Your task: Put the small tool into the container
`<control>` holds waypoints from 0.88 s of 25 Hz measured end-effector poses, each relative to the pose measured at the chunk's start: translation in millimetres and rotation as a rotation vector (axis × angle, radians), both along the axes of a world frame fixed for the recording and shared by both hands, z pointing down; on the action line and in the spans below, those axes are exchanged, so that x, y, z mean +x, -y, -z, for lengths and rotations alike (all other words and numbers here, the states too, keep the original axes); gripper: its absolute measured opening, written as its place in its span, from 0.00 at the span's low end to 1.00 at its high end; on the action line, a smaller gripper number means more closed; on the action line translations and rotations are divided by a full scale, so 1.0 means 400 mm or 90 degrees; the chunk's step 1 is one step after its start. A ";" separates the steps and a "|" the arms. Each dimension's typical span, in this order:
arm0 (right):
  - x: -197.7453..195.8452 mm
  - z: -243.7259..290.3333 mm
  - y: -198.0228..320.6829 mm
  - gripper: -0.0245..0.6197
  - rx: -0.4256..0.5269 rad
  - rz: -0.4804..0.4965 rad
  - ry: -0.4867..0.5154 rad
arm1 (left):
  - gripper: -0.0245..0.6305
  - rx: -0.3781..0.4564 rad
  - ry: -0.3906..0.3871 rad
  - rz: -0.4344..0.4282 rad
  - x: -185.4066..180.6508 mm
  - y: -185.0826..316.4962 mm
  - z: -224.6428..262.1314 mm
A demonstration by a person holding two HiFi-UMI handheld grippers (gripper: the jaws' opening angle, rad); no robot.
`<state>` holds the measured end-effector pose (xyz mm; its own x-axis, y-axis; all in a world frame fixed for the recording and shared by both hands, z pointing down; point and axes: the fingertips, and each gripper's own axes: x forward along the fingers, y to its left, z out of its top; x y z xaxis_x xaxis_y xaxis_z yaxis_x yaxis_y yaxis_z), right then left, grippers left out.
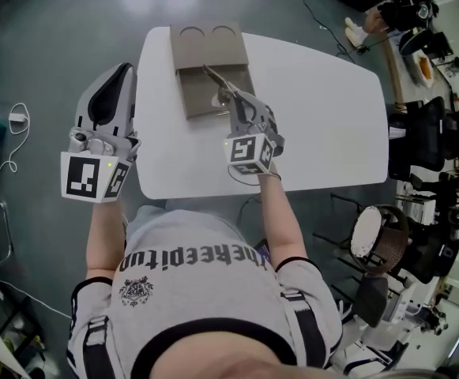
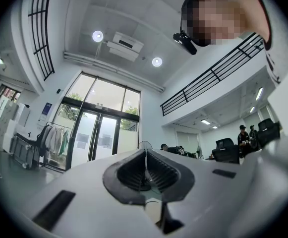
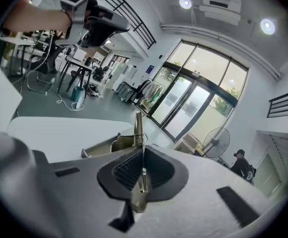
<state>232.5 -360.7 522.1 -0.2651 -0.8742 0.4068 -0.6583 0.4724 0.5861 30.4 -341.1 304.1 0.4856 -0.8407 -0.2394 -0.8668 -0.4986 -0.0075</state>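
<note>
right tongs (image 1: 227, 93) clenched on small tool (image 1: 213, 77) over container (image 1: 205, 50) | left tongs (image 2: 144, 170) clenched, empty | risk: early release drops tool onto table (image 1: 324, 117)

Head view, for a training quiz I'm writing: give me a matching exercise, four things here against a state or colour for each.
Things:
1 small tool
2 left gripper
3 container
4 table

States:
a white
b brown, lid open
c shut, nothing between its jaws
d clamped in the right gripper

Pairs: 1-d, 2-c, 3-b, 4-a
</note>
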 end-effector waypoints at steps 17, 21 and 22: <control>-0.021 -0.192 0.095 0.05 -0.080 0.088 -0.160 | 0.06 -0.020 0.018 0.082 -0.074 0.013 -0.027; -0.019 -0.240 0.112 0.05 -0.111 0.096 -0.178 | 0.06 -0.028 0.024 0.101 -0.091 0.013 -0.035; -0.018 -0.250 0.115 0.05 -0.117 0.098 -0.183 | 0.06 -0.030 0.026 0.105 -0.092 0.012 -0.037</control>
<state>225.4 -406.8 622.1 -0.2394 -0.7384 0.6304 -0.3927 0.6675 0.6327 -6.6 -346.0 319.0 0.3487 -0.9196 -0.1809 -0.9363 -0.3504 -0.0240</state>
